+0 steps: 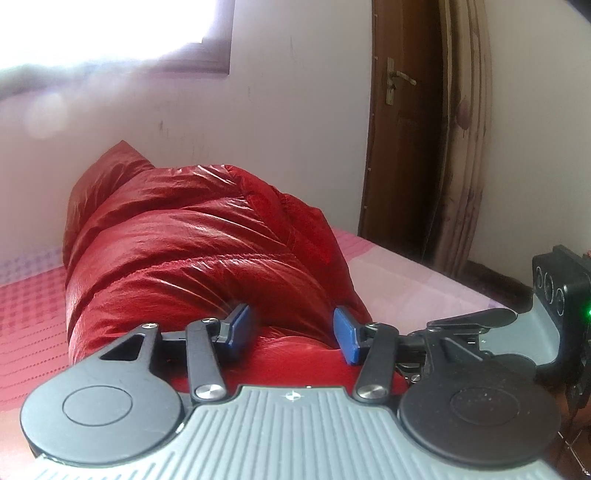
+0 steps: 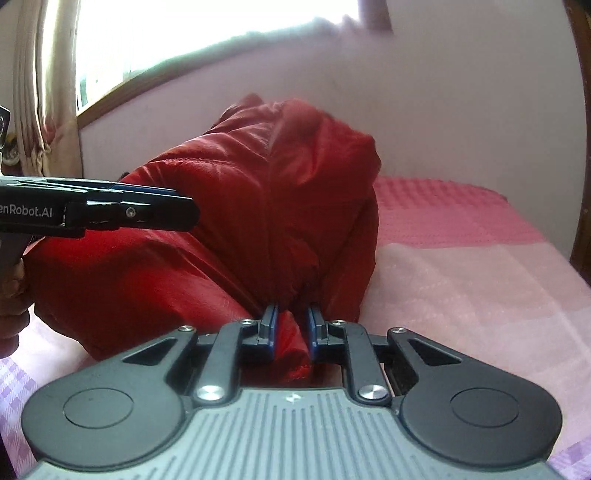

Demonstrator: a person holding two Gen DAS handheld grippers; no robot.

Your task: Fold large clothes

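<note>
**Red puffer jacket bunched on the bed, one claw gripping it**

The bed (image 1: 406, 284) fills the lower part of both views, covered in a pink sheet with a waffle texture and paler pink and lilac checked bands. Behind it stands a pale wall (image 1: 277, 122), with a bright window (image 2: 207, 33) set in a brown frame. In the left wrist view a dark wooden door (image 1: 402, 110) with a brass handle stands to the right, and a patterned curtain (image 1: 465, 129) hangs just beside it.

The red jacket (image 1: 192, 251), a shiny quilted puffer, lies heaped on the bed in a thick, rumpled mound, reaching from close to both cameras back toward the wall. In the right wrist view its folds rise to a rounded peak against the wall, and its fabric gathers into tight creases that run down to the near edge.

The right claw (image 2: 291, 332) is narrow, its blue pads pinched on a fold of the jacket's near edge; red fabric fills the gap between them and pokes out below.

The left claw (image 1: 293, 328) is wide, its blue pads well apart, with the jacket's near end lying between and beneath them. Whether the pads touch the fabric cannot be told. Seen side-on in the right wrist view, this claw (image 2: 177, 212) sits against the left flank of the mound, with part of the person's hand (image 2: 13, 288) visible at the frame's left edge.
</note>
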